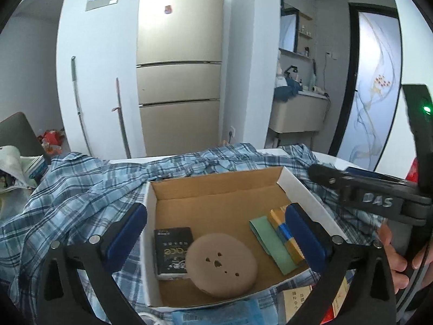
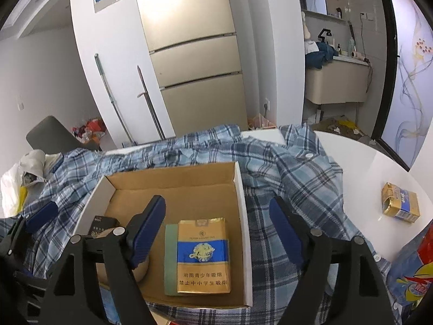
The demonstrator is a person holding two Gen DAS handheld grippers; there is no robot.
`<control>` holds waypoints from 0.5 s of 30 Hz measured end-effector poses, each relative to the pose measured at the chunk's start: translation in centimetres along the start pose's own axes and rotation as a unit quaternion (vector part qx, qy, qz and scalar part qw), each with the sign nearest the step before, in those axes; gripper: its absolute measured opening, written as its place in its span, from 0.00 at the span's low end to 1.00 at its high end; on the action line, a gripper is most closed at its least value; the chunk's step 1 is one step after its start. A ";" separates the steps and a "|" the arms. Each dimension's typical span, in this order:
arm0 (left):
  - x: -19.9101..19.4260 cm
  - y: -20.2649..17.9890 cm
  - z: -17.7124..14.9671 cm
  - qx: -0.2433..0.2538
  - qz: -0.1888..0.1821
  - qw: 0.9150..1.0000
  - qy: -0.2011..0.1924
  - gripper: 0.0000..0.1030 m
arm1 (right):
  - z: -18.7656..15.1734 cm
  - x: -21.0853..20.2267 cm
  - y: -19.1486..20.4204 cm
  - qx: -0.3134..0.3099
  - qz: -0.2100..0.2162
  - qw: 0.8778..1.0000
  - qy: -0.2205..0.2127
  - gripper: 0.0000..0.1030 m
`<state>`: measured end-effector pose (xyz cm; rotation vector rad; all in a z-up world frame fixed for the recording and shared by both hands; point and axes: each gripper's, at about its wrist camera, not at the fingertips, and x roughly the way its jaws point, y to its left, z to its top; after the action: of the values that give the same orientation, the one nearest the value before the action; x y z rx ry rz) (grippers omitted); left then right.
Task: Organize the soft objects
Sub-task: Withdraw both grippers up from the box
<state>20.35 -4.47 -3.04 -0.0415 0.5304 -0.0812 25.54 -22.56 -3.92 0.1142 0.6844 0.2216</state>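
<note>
An open cardboard box (image 1: 297,187) lies on a blue plaid shirt (image 1: 81,187). Inside it are a black pack (image 1: 171,252), a round tan puff (image 1: 222,265), a green pad (image 1: 270,243) and a gold-and-blue pack (image 1: 286,233). My left gripper (image 1: 216,235) stands open above the box, its pads touching nothing. In the right wrist view my right gripper (image 2: 219,216) is open over the gold-and-blue pack (image 2: 203,257) and the green pad (image 2: 170,257). Its left finger is inside the box and its right finger is beyond the box wall (image 2: 242,216). The puff (image 2: 140,270) is mostly hidden.
A second gold pack (image 2: 400,203) lies on the white table (image 2: 365,168) to the right. A colourful snack bag (image 2: 414,276) sits at the near right. Small cartons (image 1: 297,300) and a blue packet (image 1: 216,314) lie before the box. A person's hand (image 1: 395,260) holds the right gripper.
</note>
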 end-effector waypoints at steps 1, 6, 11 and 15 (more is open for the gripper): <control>-0.3 0.1 0.3 -0.004 0.001 1.000 -0.002 1.00 | 0.2 -0.4 -0.1 0.005 0.003 1.000 -0.008 0.84; -3.6 0.8 2.5 -0.016 0.013 0.999 -0.039 1.00 | 1.1 -3.0 0.3 -0.002 0.004 0.999 -0.054 0.93; -7.5 0.9 3.4 -0.005 0.031 0.997 -0.064 1.00 | 2.3 -5.9 2.2 -0.043 -0.002 0.995 -0.093 0.99; -11.0 0.6 3.0 0.016 0.051 0.994 -0.095 1.00 | 2.2 -8.9 3.2 -0.059 0.006 0.989 -0.132 1.00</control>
<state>12.43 -2.82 5.08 0.0084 0.3400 0.0145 19.72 -21.65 3.76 0.0334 0.4062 0.2538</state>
